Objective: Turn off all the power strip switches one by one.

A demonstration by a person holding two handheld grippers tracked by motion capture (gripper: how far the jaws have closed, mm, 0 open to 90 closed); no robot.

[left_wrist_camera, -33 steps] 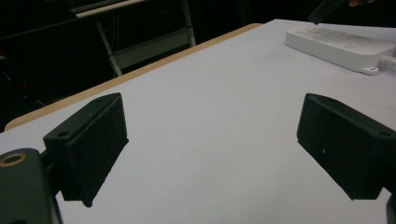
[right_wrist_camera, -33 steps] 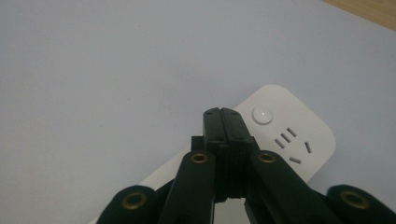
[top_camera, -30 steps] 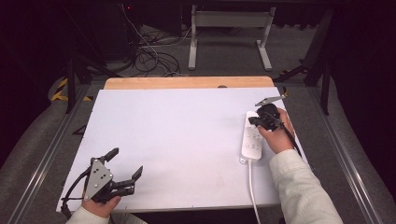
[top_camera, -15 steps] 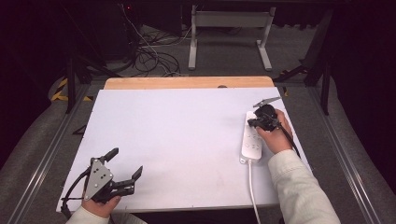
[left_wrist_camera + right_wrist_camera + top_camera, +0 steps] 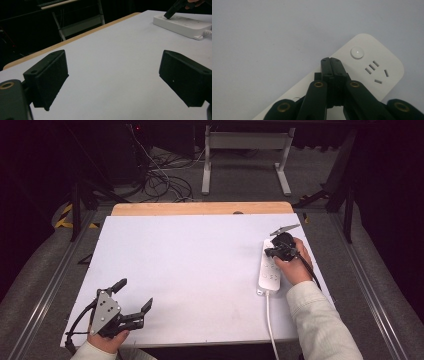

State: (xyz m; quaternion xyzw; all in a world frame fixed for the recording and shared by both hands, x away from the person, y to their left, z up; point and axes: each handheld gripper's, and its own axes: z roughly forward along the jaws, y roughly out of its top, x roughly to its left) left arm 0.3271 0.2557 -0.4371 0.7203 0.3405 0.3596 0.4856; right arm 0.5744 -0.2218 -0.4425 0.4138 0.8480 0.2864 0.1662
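Observation:
A white power strip (image 5: 268,270) lies along the right side of the white table (image 5: 200,260), its cable running off the near edge. My right gripper (image 5: 270,252) is shut with nothing between its jaws. Its tips (image 5: 330,60) point down at the strip (image 5: 372,66), just short of the round button (image 5: 357,52) at the strip's far end. Whether the tips touch the strip I cannot tell. My left gripper (image 5: 135,293) rests open near the table's front left corner. The bare tabletop shows between its jaws (image 5: 116,80). The left gripper view also catches the strip (image 5: 182,22) and the right gripper (image 5: 172,11) far off.
A wooden strip (image 5: 200,208) borders the table's far edge. Beyond it stand a metal frame (image 5: 245,155) and loose cables (image 5: 160,180) on the dark floor. Metal rails run along both sides of the table.

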